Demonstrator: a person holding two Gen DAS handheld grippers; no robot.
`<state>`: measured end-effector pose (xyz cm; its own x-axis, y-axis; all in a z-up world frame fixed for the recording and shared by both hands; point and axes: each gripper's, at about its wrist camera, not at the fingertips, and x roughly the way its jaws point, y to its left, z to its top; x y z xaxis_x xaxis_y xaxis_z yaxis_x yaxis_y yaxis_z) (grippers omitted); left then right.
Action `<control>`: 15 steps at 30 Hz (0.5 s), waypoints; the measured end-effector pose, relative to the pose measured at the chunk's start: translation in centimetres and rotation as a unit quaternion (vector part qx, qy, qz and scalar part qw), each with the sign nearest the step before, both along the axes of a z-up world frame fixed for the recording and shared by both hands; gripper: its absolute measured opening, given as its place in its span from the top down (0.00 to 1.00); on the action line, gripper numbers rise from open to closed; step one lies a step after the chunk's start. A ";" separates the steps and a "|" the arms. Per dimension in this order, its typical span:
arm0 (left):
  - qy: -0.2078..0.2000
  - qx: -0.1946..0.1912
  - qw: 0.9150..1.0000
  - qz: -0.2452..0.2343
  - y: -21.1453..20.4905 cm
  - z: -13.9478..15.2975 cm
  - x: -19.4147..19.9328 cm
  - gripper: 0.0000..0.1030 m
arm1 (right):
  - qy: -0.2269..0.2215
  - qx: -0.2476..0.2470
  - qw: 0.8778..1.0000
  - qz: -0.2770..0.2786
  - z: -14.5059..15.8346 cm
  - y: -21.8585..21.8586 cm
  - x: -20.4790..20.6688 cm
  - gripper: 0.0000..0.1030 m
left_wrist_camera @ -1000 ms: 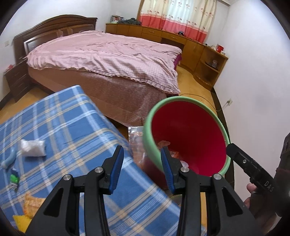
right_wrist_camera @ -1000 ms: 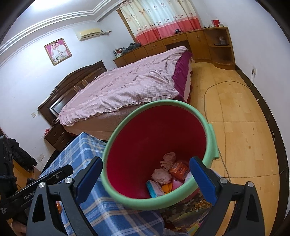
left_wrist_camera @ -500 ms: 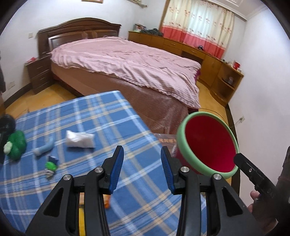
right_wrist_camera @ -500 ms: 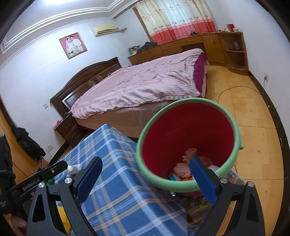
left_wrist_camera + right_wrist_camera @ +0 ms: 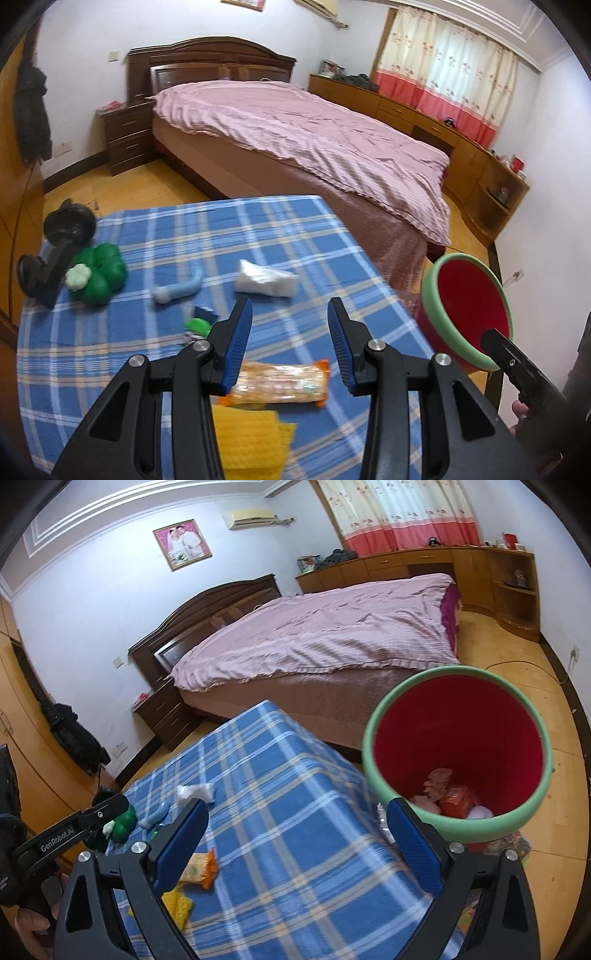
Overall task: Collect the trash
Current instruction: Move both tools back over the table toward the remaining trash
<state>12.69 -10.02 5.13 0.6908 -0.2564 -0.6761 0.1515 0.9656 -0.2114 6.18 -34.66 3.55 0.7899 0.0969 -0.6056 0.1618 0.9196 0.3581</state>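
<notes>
A red bin with a green rim [image 5: 467,310] [image 5: 458,753] stands on the floor at the right of the blue plaid table [image 5: 295,236] [image 5: 280,775]; several pieces of trash lie in it. On the table lie a snack wrapper [image 5: 280,382] [image 5: 199,867], a white crumpled tissue [image 5: 266,282] [image 5: 194,793], a yellow cloth [image 5: 247,439] and a small green-and-blue item [image 5: 199,325]. My left gripper [image 5: 290,332] is open and empty above the wrapper. My right gripper [image 5: 295,845] is open and empty, over the table's right edge beside the bin.
A green plush toy [image 5: 98,273], a light blue tube [image 5: 177,290] and a black stand [image 5: 55,251] sit at the table's left. A big bed with a pink cover [image 5: 314,140] lies beyond. Wooden cabinets [image 5: 480,170] line the far wall.
My left gripper has swung left from the bin to over the table, bringing the wrapper and cloth into view. My right gripper has drawn back and left from the bin.
</notes>
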 end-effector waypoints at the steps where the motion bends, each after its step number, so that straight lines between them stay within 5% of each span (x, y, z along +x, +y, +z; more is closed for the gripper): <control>1: 0.000 0.001 1.000 0.005 0.7 -0.1 0.1 0.59 | 0.001 0.000 1.000 0.002 0.0 0.4 0.1 0.04; 15: 0.027 0.020 0.998 0.052 7.6 -3.2 1.8 0.59 | 0.028 -0.004 0.999 0.026 -2.0 5.6 2.7 0.02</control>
